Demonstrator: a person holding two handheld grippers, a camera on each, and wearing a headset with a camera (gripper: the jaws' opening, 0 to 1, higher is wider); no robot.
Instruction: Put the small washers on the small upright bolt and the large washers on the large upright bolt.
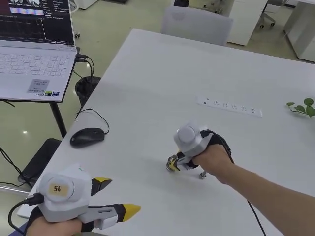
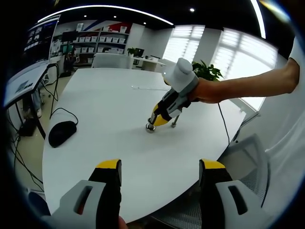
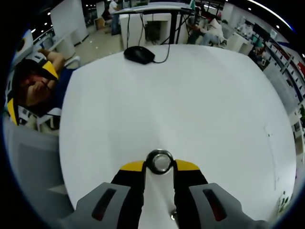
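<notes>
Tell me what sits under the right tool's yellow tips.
A round metal piece stands on the white table, clamped between the tips of the right tool. Whether it is bolt or washer, and its base, the tool hides.

On the bench (image 1: 162, 78), the mouse (image 1: 87, 136) lies near the left edge. The power strip (image 1: 229, 106) lies toward the far right, with a plant (image 1: 302, 107) to its right at the edge. The right tongs (image 1: 172, 164) reach down to the bench's middle, their 2 jaws pressed to either side of a large washer (image 3: 159, 161). The small upright bolt (image 1: 202, 174) stands just right of them. The left tongs (image 1: 118, 195) hang over the near left corner, jaws apart. A laptop (image 1: 34, 59) sits on a stand left of the bench, and a chair (image 1: 197, 24) stands behind the bench.
</notes>
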